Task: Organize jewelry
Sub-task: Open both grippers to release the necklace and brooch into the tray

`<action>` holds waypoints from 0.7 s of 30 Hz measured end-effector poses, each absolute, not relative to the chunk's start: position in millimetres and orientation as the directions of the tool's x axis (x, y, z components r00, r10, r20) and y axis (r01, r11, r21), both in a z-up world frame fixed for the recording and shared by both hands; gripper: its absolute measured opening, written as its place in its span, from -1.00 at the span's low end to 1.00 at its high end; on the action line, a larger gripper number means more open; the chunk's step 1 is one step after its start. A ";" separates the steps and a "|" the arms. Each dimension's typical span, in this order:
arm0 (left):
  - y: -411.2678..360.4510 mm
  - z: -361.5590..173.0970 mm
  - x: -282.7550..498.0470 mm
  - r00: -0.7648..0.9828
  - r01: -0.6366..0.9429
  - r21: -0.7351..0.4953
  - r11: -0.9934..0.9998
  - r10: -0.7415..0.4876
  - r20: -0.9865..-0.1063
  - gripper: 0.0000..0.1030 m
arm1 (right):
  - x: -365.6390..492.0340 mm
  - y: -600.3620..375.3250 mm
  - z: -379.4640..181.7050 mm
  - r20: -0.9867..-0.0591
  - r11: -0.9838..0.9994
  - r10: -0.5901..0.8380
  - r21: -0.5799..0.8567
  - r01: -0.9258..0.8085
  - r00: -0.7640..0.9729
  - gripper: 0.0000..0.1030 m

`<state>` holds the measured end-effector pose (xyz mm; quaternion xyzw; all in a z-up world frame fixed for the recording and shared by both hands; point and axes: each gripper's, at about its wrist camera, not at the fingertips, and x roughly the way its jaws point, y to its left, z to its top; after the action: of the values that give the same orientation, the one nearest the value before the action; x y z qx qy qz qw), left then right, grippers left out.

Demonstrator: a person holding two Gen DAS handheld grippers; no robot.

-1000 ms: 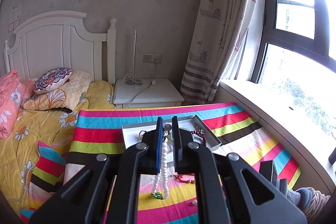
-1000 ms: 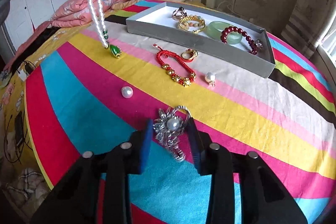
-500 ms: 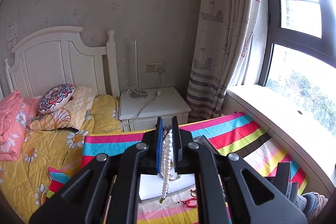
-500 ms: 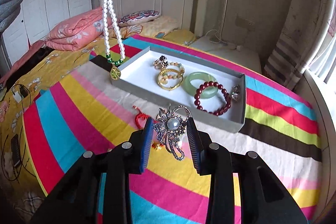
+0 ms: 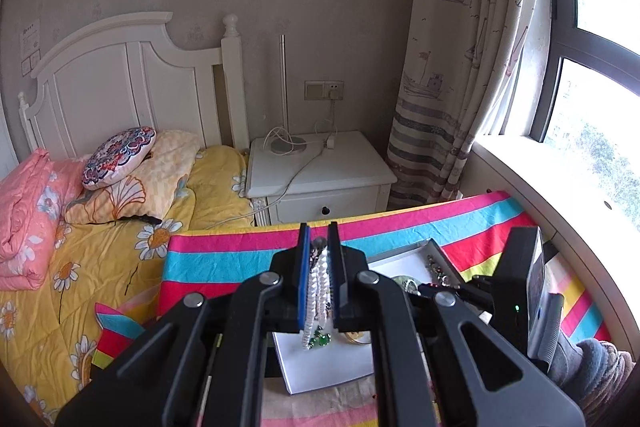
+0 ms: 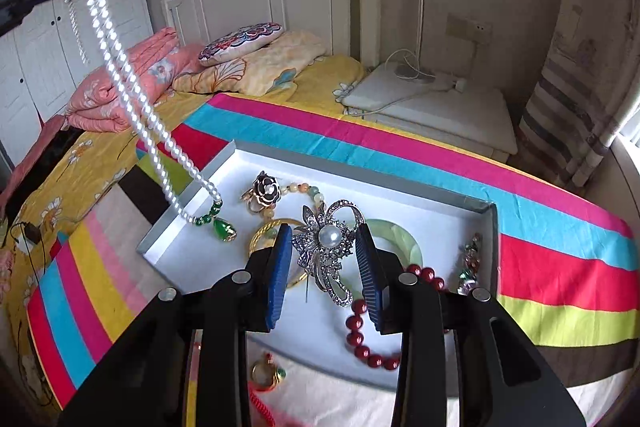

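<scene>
The pearl necklace (image 6: 132, 95) hangs in a double strand from the left claw (image 5: 319, 267), whose blue pads are pressed narrow on the beads; its green pendant (image 6: 222, 229) dangles at the low end, over the 9 o'clock corner of the grey jewelry box (image 6: 491, 247) (whether it touches the white floor of the box cannot be told). In the left wrist view the same strand drops between the claw's fingers toward the white box interior.

The silver brooch (image 6: 329, 247), with a pearl at its centre, sits clamped between the blue pads of the right claw (image 6: 325, 267), held above the middle of the box.

Inside the box lie a black-and-gold flower ring (image 6: 265, 189) toward 11 o'clock, a gold bangle (image 6: 264, 231) beside it, a pale green jade bangle (image 6: 404, 239) at 2 o'clock of the brooch, a dark red bead bracelet (image 6: 360, 335) toward 5 o'clock, and a small ornament (image 6: 470, 263) against the 3 o'clock wall.

Outside the box, at 6 o'clock, a gold ring (image 6: 266, 373) and a red cord bracelet (image 6: 260, 403) rest on the striped cloth (image 6: 560, 267). Beyond it are the bed (image 6: 92, 155), a white nightstand (image 5: 320, 171) and a curtain (image 5: 460, 67).
</scene>
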<state>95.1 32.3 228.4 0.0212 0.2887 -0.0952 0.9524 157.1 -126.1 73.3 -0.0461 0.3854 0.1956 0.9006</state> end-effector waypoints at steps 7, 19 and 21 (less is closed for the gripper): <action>37.7 182.3 116.6 0.757 0.194 -0.064 0.979 -0.191 -0.624 -0.69 | 204.6 -105.3 50.3 -0.764 0.937 0.261 0.054 -0.345 0.590 -0.33; 52.6 137.0 101.2 0.745 0.148 -0.119 0.982 -0.190 -0.640 0.43 | 175.2 -137.4 62.1 -0.705 0.929 0.346 0.164 -0.333 0.619 0.18; 55.3 133.2 88.1 0.755 0.131 -0.143 0.981 -0.192 -0.627 0.62 | 155.1 -146.3 69.6 -0.681 0.922 0.370 0.184 -0.341 0.632 0.18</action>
<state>88.1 55.3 133.2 -0.0450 0.3390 -0.0863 0.9357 155.1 -146.3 69.6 0.0187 0.3813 0.1970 0.9030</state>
